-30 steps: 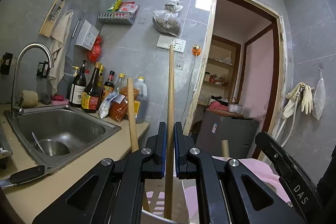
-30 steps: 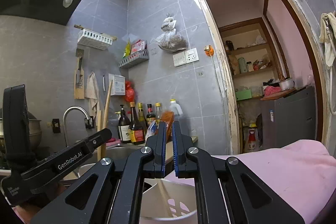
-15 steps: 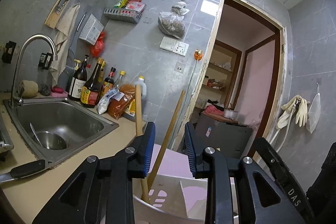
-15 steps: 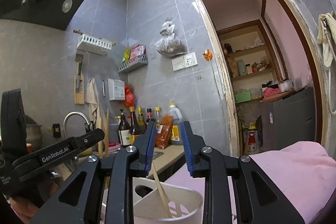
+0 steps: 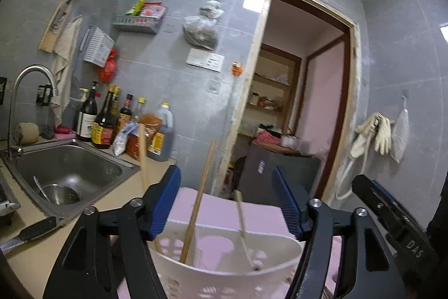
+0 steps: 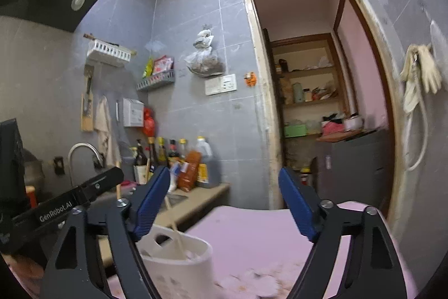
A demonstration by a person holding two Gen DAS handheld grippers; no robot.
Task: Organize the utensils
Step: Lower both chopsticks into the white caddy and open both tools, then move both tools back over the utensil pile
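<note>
A white perforated utensil holder (image 5: pixel 224 271) stands on a pink surface (image 5: pixel 252 215) just below my left gripper (image 5: pixel 225 201). Three wooden chopsticks lean in it: one (image 5: pixel 197 201) in the middle, one (image 5: pixel 143 153) at the left, a shorter one (image 5: pixel 240 215) at the right. The left jaws are opening; the middle chopstick stands free between them, clear of both blue pads (image 5: pixel 165 203). In the right wrist view the holder (image 6: pixel 179 262) sits lower left with a chopstick (image 6: pixel 175 226) in it. My right gripper (image 6: pixel 224 203) is opening too, with nothing between its jaws.
To the left are a steel sink (image 5: pixel 67 173) with a tap (image 5: pixel 30 74), a row of sauce bottles (image 5: pixel 112 122) and a black-handled knife (image 5: pixel 30 231) on the counter. A doorway (image 5: pixel 305 102) with a grey cabinet (image 5: pixel 280 173) lies ahead. Gloves (image 5: pixel 375 131) hang on the right wall.
Both grippers went from shut to wide apart. The left one let go of the upright chopstick, which now leans in the holder. Both have drawn back and risen a little.
</note>
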